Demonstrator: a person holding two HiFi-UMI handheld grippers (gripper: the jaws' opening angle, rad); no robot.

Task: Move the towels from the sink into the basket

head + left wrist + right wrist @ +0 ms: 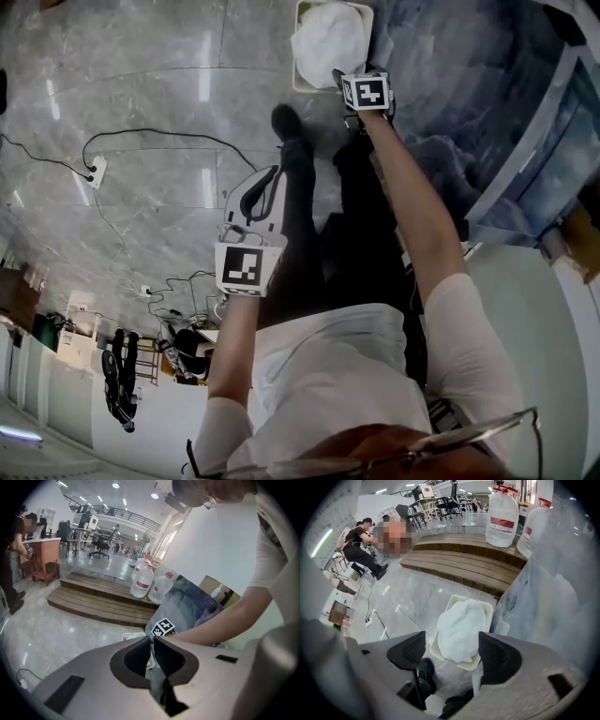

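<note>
Head view: the white towel (328, 39) lies heaped in the basket (300, 66) on the floor (141, 84), just ahead of the right gripper (349, 82). The left gripper (265, 187) hangs well back from the basket.

Right gripper view: its fingers (410, 651) stand wide apart and empty. The towel is straight below between them, its length running away along the basket.

Left gripper view: the fingers (171, 660) are almost together, holding nothing. Only this view shows the right gripper's marker cube (163, 626) from the side.

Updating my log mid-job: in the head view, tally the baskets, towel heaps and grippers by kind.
Basket: 1
White towel heap, lying in the basket: 1
Grippers: 2 (left gripper, right gripper)
Total: 4
</note>
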